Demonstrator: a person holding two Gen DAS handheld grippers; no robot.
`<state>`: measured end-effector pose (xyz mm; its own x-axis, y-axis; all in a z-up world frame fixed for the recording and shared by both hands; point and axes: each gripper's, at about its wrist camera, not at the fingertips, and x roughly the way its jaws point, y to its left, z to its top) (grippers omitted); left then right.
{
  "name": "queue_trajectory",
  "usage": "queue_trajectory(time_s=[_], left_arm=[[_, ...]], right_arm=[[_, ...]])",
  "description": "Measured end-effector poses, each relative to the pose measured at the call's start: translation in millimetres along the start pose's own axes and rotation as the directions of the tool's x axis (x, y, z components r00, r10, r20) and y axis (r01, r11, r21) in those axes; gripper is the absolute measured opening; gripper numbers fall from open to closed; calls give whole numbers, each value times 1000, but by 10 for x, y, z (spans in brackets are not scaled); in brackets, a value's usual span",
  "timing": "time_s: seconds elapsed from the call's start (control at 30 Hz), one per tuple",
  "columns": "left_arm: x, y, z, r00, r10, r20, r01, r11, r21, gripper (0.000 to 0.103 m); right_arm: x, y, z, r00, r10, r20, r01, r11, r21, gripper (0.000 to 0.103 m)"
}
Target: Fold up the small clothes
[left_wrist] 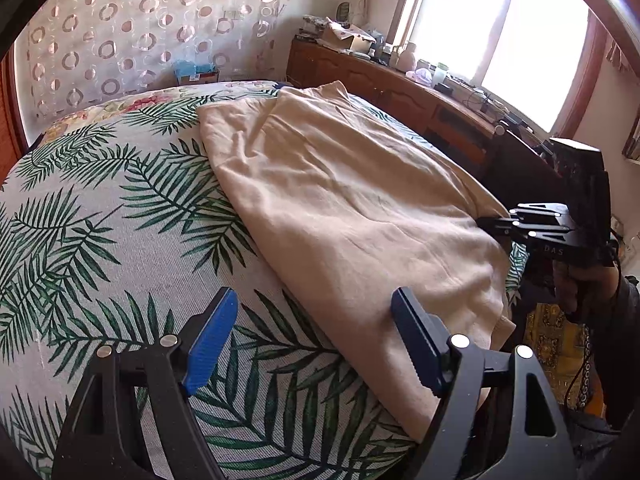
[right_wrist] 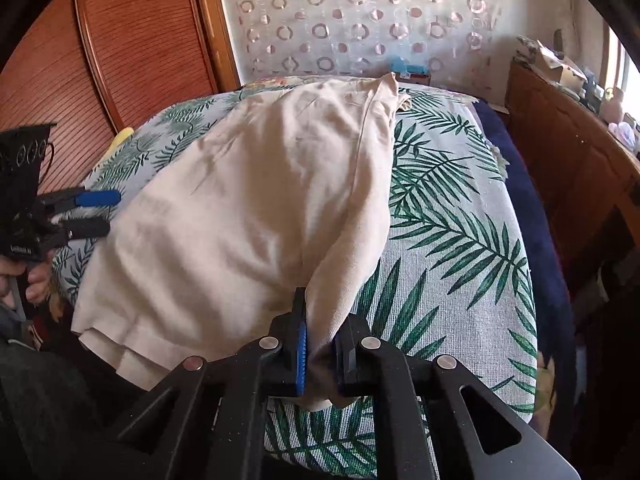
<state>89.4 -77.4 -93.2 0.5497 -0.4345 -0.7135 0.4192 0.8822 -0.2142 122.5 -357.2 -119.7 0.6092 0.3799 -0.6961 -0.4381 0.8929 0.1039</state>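
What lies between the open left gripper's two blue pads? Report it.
In the left wrist view, the left gripper straddles bare leaf-print bedspread and the beige garment's edge.

1. Bed (left_wrist: 100, 240): covered by a palm-leaf print sheet.
2. Beige garment (left_wrist: 340, 208): lies directly on the sheet, creased, running from 12 to 5 o'clock in the left wrist view.
3. Yellow item (right_wrist: 122, 138): on the bed edge at 9 o'clock of the garment, right wrist view; identity unclear.

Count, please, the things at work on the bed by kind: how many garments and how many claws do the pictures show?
Beige garment, lying on the leaf-print bed cover: 1
Claws: 2, the left claw open beside the garment's edge, the right claw shut on the garment's near corner
Total: 3
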Motion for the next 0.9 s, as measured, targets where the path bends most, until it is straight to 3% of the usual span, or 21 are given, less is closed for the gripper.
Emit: queue_trajectory(time_s=[0.2, 0.27, 0.57, 0.63, 0.67, 0.9], left_arm=[[-3, -44, -95, 999, -29, -14, 29, 1000, -7, 80], [-5, -64, -126, 999, -39, -19, 39, 999, -2, 75], [-2, -148, -219, 986, -149, -68, 150, 989, -1, 31], [3, -169, -235, 984, -160, -81, 161, 987, 7, 10], [1, -171, -234, 981, -173, -84, 174, 985, 4, 6], [-401, -114, 58, 984, -162, 75, 162, 987, 12, 3]], right_arm=[[-47, 38, -48, 1000, -8, 20, 7, 1000, 23, 10], [-61, 37, -45, 1000, -9, 26, 8, 1000, 27, 10], [-191, 36, -69, 997, -11, 77, 9, 1000, 25, 9], [-242, 49, -68, 995, -10, 103, 7, 1000, 29, 9], [-275, 54, -64, 993, -10, 117, 7, 999, 31, 9], [-502, 96, 27, 976, 21, 215, -33, 998, 51, 8]])
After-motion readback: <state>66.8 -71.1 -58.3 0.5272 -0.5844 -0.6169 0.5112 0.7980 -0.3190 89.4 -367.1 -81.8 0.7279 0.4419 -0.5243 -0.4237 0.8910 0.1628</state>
